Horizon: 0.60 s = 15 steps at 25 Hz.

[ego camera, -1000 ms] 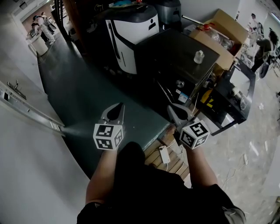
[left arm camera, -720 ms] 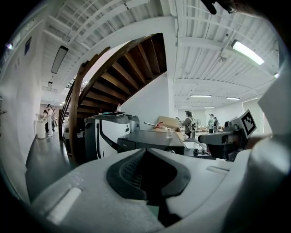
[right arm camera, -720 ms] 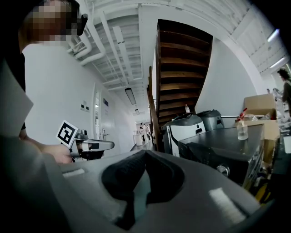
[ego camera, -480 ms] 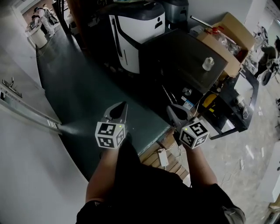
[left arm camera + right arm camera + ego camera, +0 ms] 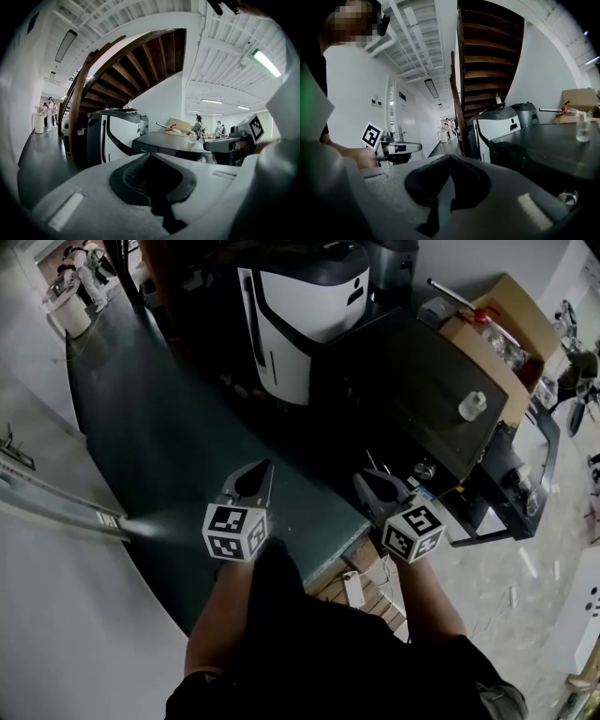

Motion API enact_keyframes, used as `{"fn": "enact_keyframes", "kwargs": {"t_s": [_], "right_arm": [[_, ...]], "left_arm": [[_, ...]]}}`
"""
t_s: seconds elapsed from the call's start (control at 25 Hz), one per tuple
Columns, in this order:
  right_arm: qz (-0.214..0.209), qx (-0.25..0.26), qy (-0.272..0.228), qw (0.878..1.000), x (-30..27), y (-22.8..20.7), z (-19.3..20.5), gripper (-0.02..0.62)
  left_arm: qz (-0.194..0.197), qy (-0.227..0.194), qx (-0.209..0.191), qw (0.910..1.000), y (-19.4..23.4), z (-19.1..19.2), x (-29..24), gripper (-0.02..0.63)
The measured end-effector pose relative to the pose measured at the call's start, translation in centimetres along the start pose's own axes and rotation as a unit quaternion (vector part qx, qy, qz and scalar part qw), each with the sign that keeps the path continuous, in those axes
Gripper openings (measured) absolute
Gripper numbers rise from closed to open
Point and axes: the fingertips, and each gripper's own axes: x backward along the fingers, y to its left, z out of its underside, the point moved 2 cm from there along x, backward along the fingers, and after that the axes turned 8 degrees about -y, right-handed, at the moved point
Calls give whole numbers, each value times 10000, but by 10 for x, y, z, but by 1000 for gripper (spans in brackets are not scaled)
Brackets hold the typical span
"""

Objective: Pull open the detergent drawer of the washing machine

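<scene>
Both grippers were held out in front of the person, side by side and a bit apart, over the dark green floor [image 5: 159, 418]. The left gripper [image 5: 261, 471] had its jaws pressed together with nothing between them, and the right gripper [image 5: 366, 482] was the same, fully closed and empty. Each gripper's own view showed the dark pads meeting at the tips.

The washing machine [image 5: 403, 381] was the dark boxy unit ahead and off to the right. It was closer to the right gripper than to the left one, and neither gripper was touching it. A little pale bottle [image 5: 472, 406] stood upright on its lid near the right edge. There was a round knob [image 5: 424, 470] on its front with a label just beside it.

As for the detergent drawer, I honestly couldn't pick it out. The head view looked mostly down on the top, and the front panel was too dark in the gripper views.

A white-and-black appliance [image 5: 305, 296] stood right beside the machine on the left, under a wooden staircase [image 5: 140, 61]. An open cardboard box [image 5: 502, 329] sat behind the machine on the right. A few people [image 5: 48, 112] were standing far down the corridor.
</scene>
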Motion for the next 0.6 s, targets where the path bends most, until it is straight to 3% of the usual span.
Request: {"fn": "enact_keyframes", "kwargs": {"t_s": [0.4, 0.6], "right_arm": [[272, -305, 594, 9974, -168, -16, -13, 2], [249, -381, 812, 9957, -216, -2, -30, 2]], "left_arm": [[317, 451, 244, 9982, 150, -16, -71, 11], [470, 565, 297, 9969, 186, -44, -86, 11]]}}
